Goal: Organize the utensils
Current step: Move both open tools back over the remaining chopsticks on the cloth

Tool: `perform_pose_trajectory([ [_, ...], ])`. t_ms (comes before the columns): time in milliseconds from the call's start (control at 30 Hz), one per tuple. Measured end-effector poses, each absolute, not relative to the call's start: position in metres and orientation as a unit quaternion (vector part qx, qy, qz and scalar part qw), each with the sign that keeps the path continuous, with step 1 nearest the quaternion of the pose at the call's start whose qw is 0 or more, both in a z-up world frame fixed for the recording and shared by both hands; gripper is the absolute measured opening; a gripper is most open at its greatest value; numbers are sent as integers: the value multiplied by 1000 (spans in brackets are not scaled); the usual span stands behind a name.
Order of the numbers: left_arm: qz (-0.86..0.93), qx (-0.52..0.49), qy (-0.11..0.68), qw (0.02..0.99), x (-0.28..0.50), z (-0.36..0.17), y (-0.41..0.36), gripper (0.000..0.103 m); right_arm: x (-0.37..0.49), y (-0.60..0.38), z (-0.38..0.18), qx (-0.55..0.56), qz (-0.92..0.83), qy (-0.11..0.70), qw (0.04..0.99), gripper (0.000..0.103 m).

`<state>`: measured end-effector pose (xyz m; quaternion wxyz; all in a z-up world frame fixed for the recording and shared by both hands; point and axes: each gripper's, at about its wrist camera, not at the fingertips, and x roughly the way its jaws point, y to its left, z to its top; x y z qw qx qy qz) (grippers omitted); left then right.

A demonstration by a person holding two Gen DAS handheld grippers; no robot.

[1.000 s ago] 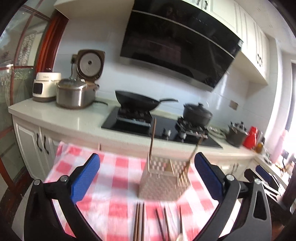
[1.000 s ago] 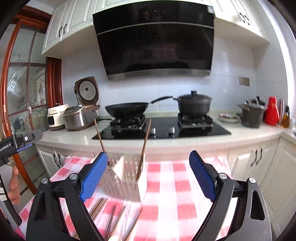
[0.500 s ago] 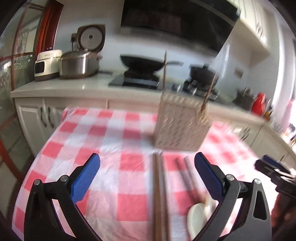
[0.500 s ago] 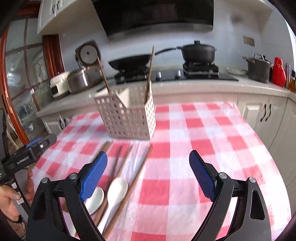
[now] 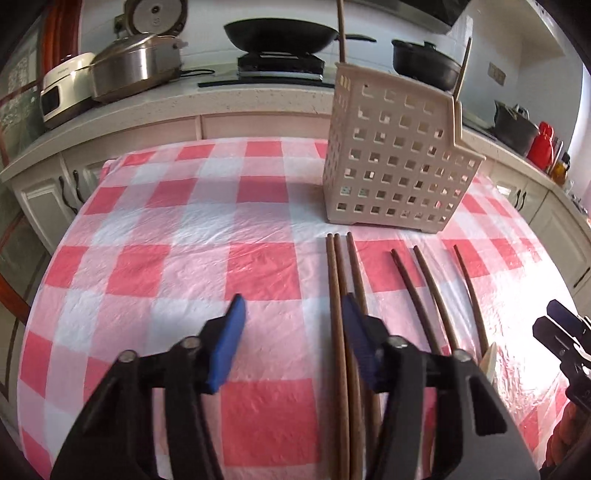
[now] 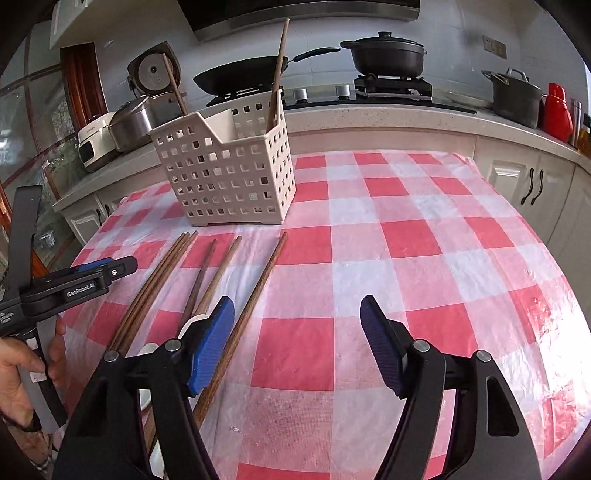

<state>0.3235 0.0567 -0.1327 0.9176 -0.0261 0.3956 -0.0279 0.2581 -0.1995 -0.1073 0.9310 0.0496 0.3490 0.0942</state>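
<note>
1. So the brown wooden chopsticks (image 5: 337, 295) are lying loose on the red-and-white checked plastic tablecloth (image 5: 184, 229), fanned out in front of the cream plastic utensil basket with square holes (image 5: 397, 162). Three sit tight together on the left, three more are spread out to their right.
2. Basket stands upright further back on the cloth, and it's already got two chopsticks poking up out of it (image 6: 277, 70).
3. White ceramic spoons (image 6: 192, 323) peek out by the near ends of the sticks, mostly hidden behind the tool.
4. Left gripper (image 5: 291, 347) hangs low over the cloth, jaws just been closing but apart, nothing pinched. Its right pad is right by the tight bundle.
5. Right gripper (image 6: 297, 343) also just been closing, jaws wide apart over bare cloth, the rightmost chopstick passing under its left pad.
6. Behind it all: stove with a black wok (image 5: 280, 35).
</note>
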Motion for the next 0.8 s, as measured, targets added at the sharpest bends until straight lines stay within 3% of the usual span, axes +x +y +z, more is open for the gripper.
perform_pose_trajectory([
  [333, -54, -2, 423, 905, 359, -144, 36, 25, 262, -204, -109, 65, 107, 354, 927, 67],
  [800, -50, -9, 424, 904, 367, -147, 37, 24, 264, -211, -110, 75, 106, 355, 926, 67],
])
